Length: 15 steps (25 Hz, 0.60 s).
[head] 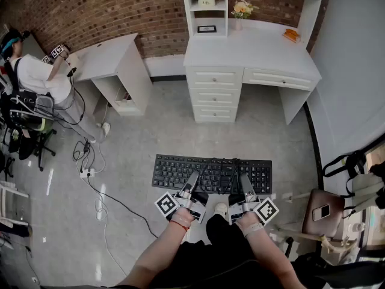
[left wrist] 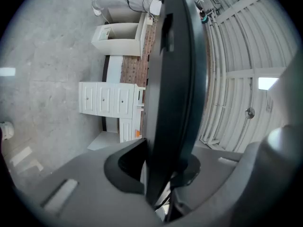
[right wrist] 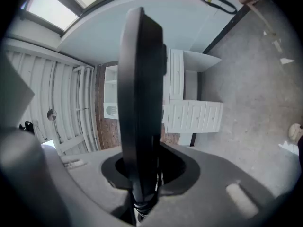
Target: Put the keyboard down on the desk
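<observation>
A black keyboard (head: 212, 173) is held level in the air above the grey floor, its long side across the view. My left gripper (head: 192, 184) is shut on the near edge left of middle, and my right gripper (head: 245, 185) is shut on the same edge right of middle. In the left gripper view the keyboard (left wrist: 173, 89) stands edge-on, clamped in the left gripper (left wrist: 163, 176). The right gripper view shows the keyboard (right wrist: 139, 98) the same way, pinched in the right gripper (right wrist: 142, 183). The white desk (head: 252, 52) with drawers stands ahead, some way beyond the keyboard.
A second white desk (head: 107, 58) stands at the left, with a seated person (head: 33, 74) beside it. Cables and a power strip (head: 88, 173) lie on the floor to the left. A brown stool (head: 322, 214) bearing a phone stands at the right. The desk's shelf unit holds flowers (head: 242, 8).
</observation>
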{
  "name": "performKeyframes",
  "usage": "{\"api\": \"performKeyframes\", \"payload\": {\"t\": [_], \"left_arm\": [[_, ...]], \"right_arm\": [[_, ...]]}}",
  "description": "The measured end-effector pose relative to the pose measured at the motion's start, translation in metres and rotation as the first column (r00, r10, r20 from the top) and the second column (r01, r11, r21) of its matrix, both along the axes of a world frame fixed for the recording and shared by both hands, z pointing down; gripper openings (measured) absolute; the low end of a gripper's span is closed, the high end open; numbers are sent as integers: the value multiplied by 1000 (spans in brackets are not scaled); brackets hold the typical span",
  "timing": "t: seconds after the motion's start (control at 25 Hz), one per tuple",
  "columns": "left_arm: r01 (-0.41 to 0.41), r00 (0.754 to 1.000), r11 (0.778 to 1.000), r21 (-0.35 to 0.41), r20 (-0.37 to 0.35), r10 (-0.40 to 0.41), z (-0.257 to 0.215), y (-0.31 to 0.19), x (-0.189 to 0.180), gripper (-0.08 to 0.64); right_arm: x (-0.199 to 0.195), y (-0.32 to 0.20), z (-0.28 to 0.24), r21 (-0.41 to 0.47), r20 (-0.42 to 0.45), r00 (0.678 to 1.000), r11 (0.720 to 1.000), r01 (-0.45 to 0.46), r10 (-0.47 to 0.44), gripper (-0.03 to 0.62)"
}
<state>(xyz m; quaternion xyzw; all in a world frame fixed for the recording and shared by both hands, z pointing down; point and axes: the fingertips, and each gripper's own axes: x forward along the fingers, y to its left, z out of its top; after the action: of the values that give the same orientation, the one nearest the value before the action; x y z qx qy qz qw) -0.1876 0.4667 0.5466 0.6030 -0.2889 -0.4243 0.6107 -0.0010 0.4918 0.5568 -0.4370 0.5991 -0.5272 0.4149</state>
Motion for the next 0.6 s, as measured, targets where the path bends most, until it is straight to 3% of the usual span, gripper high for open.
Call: {"api": "performKeyframes", "payload": {"t": [0.32,0.6], "left_arm": [[7,1000,1000,19,-15,-7,-5,-88,37,73],[7,1000,1000,10,-9,-7,-2,-128,56,74]], "right_arm": [[37,-90,-4,3,-19,1000,1000,18,-18,78],[56,-130,1,-9,-22,999,1000,28,-28,78]]}}
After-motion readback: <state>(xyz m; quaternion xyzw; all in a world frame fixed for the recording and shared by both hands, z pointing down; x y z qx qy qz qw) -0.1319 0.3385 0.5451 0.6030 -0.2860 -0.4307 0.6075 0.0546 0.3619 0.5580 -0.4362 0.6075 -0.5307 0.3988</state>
